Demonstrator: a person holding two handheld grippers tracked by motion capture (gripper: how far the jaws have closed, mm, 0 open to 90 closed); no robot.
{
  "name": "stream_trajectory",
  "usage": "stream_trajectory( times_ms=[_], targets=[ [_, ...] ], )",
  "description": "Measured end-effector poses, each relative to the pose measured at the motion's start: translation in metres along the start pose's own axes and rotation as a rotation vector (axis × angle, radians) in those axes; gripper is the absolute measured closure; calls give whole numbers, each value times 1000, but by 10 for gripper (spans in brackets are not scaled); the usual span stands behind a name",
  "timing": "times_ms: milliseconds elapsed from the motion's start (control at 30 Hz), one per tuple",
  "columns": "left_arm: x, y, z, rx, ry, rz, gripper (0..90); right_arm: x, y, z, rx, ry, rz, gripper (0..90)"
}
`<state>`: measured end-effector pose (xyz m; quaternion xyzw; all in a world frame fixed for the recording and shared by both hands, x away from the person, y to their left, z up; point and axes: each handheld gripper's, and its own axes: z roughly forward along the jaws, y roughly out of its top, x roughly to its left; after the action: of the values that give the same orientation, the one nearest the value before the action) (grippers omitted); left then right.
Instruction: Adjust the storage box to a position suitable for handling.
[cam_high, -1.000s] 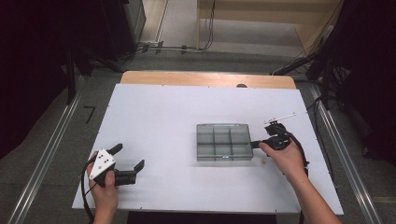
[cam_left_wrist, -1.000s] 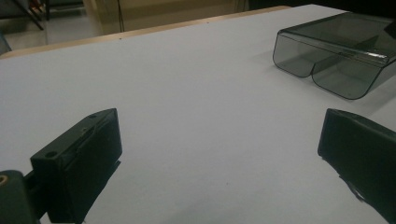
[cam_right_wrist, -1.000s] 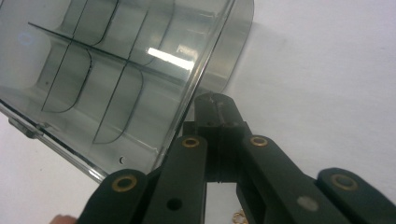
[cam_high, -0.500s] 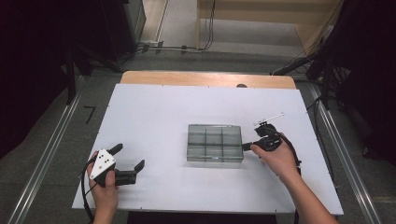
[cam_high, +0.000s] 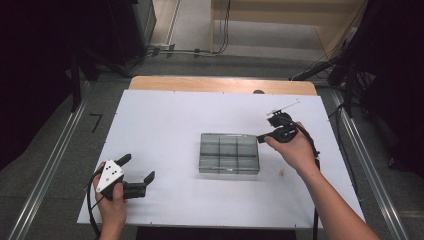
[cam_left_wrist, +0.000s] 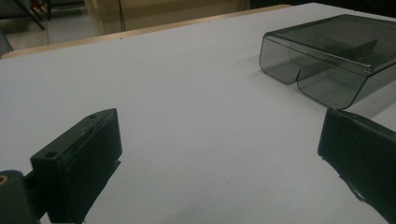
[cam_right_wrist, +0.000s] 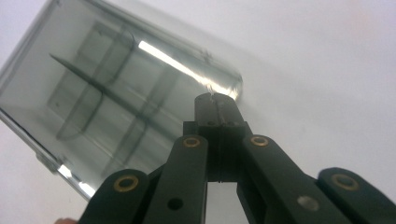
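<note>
- Clear smoky-grey compartment box (cam_high: 229, 153) sits flat near the middle of the white surface (cam_high: 165, 125). Against the frame 1.0 s back it has shifted leftward, toward the surface's centre; against 0.5 s back it is only slightly further left.
- Box interior shows dividers in a grid of six cells, seen from the high view and the right gripper view (cam_right_wrist: 116, 107); lid appears down.
- Right gripper (cam_high: 261, 138) is at the box's right edge near its far corner. It has travelled left along with the box.
- Right gripper view: the jaws are pressed together with no gap, tips (cam_right_wrist: 215, 100) touching the box's rim; whether they pinch the rim or just push on it, cannot tell.
- Right hand (cam_high: 295, 150) is wrapped around the gripper body, forearm coming in from the lower right.
- Left gripper (cam_high: 137, 172) rests at the near left of the surface, well apart from the box, unchanged in place across all three frames.
- Its jaws are spread wide, nothing between them; left gripper view shows bare surface in the gap (cam_left_wrist: 219, 154) and the box (cam_left_wrist: 327, 56) farther off.
- Small pale speck (cam_high: 282, 173) lies on the surface near the right hand; identity unclear.
</note>
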<state>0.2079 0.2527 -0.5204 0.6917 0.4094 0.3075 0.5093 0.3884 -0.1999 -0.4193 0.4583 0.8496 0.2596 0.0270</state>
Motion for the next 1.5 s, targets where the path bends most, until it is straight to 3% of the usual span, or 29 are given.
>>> stream_trajectory(
  times_ms=[233,333,733,1133,1500],
  targets=[
    [0,0,1,-1,-3,2,0,14,26,11,-17,-10,-30,887],
    [0,0,0,-1,-3,2,0,21,40,24,-8,2,-32,887],
    [-1,0,2,2,-6,7,0,31,63,57,22,34,-16,887],
    [-1,0,2,7,-8,10,0,32,72,77,73,38,8,887],
    [-1,0,2,10,-9,12,0,33,71,80,99,59,21,887]
  ],
)
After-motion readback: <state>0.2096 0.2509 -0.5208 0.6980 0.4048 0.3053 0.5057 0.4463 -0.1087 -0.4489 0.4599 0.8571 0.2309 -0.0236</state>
